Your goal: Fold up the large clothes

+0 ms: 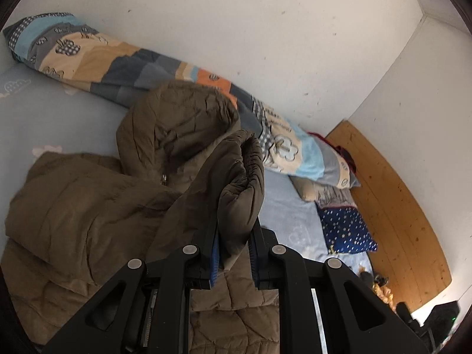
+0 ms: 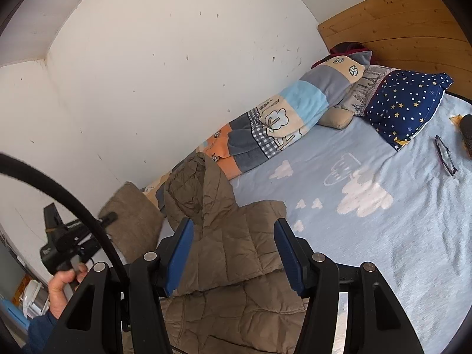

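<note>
Left gripper (image 1: 234, 230) pinches the sleeve cuff (image 1: 244, 177) of the olive puffer jacket (image 2: 233, 250), lifted above the bed sheet (image 2: 383, 236). Slick padded cuff may slide out, we judge. Right gripper (image 2: 233, 253) hangs spread and empty over the jacket body, angled downward.

Olive quilted puffer jacket (image 2: 230, 244) lies on the pale blue cloud-print bed sheet (image 2: 383, 236), hood toward the white wall (image 2: 147, 73). Rolled patchwork blanket (image 2: 274, 124) runs along the wall behind it. Navy star-print pillow (image 2: 407, 103) sits right of the blanket's end, against the wooden headboard (image 2: 398, 20); dark-framed glasses (image 2: 445, 155) right of the pillow.
</note>
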The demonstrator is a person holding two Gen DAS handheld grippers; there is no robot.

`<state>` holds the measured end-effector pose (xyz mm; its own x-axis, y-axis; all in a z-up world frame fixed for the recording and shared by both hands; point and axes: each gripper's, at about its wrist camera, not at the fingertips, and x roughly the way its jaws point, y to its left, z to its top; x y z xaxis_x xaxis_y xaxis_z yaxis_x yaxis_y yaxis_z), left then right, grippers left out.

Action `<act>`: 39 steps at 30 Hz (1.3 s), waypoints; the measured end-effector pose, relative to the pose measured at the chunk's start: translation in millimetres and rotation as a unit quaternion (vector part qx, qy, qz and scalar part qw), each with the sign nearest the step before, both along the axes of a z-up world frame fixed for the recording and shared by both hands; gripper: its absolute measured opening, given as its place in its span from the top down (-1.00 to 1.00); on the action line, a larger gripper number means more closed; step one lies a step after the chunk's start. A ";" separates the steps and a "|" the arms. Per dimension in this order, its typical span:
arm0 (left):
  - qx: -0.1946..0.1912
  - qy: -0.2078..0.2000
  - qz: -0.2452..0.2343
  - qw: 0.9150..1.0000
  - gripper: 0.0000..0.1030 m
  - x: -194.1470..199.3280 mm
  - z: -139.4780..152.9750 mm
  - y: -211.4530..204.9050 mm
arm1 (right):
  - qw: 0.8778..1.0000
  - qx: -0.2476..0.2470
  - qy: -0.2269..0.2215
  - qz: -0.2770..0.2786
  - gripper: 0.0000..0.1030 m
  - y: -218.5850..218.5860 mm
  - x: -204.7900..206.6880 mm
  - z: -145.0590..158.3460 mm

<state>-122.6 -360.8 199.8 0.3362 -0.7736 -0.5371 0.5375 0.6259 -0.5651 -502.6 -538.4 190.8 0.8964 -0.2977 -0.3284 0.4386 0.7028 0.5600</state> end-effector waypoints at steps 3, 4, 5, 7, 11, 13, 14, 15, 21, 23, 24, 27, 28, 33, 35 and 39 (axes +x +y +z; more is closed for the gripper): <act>0.041 0.011 -0.012 0.999 0.69 -18.6 -42.7 -30.3 | 1.000 0.003 -0.004 0.003 -0.20 -1.2 -3.3 0.6; 0.049 0.014 -0.016 0.999 0.69 -24.5 -51.1 -34.4 | 1.000 0.003 -0.005 0.002 -0.20 -1.2 -4.1 1.1; 0.058 0.018 -0.021 0.998 0.69 -27.8 -65.3 -41.7 | 1.000 0.003 -0.005 0.003 -0.20 -1.2 -4.3 1.3; 0.077 0.021 -0.030 0.996 0.69 -33.2 -82.2 -49.2 | 1.000 0.005 -0.005 0.007 -0.20 -1.3 -2.7 0.7; 0.122 0.035 -0.062 0.990 0.68 -43.5 -113.2 -67.0 | 1.000 0.003 -0.002 0.012 -0.20 0.9 2.4 -0.5; 0.141 0.032 -0.075 0.987 0.64 -50.6 -117.5 -72.0 | 1.000 0.003 0.000 0.016 -0.20 1.8 6.2 -1.7; 0.144 0.028 -0.083 0.986 0.52 -52.9 -114.9 -72.0 | 1.000 0.003 0.002 0.016 -0.20 2.3 8.6 -2.4; 0.138 0.030 -0.094 0.985 0.23 -55.8 -111.4 -69.6 | 1.000 0.003 0.005 0.017 -0.20 2.8 10.6 -3.1; 0.101 0.014 -0.119 0.988 -0.22 -57.6 -62.2 -30.3 | 1.000 0.008 0.008 0.018 -0.20 3.8 21.1 -5.8; 0.087 0.004 -0.099 0.991 -0.24 -47.1 -46.7 -0.6 | 1.000 0.014 0.009 0.024 -0.20 4.3 29.5 -7.9; 0.089 0.000 -0.083 0.993 -0.27 -38.6 -40.7 14.0 | 0.999 0.018 0.011 0.028 -0.20 5.1 35.3 -10.0; 0.109 -0.012 -0.022 0.994 -0.29 -2.4 -36.5 63.6 | 0.998 0.025 0.028 0.047 -0.20 11.5 59.6 -18.5; 0.126 -0.014 -0.003 0.992 -0.29 9.9 -38.9 77.0 | 0.997 0.027 0.034 0.056 -0.18 14.7 69.2 -22.3; 0.200 0.017 0.066 0.978 -0.29 84.1 -77.0 130.8 | 0.992 0.015 0.078 0.099 0.18 31.8 120.6 -41.2; 0.219 0.027 0.072 0.973 -0.28 100.8 -94.2 139.9 | 0.989 0.008 0.100 0.105 0.19 36.0 139.8 -50.4; 0.242 0.028 0.055 0.968 -0.29 108.2 -117.9 146.5 | 0.985 -0.002 0.132 0.112 0.19 40.2 178.1 -68.1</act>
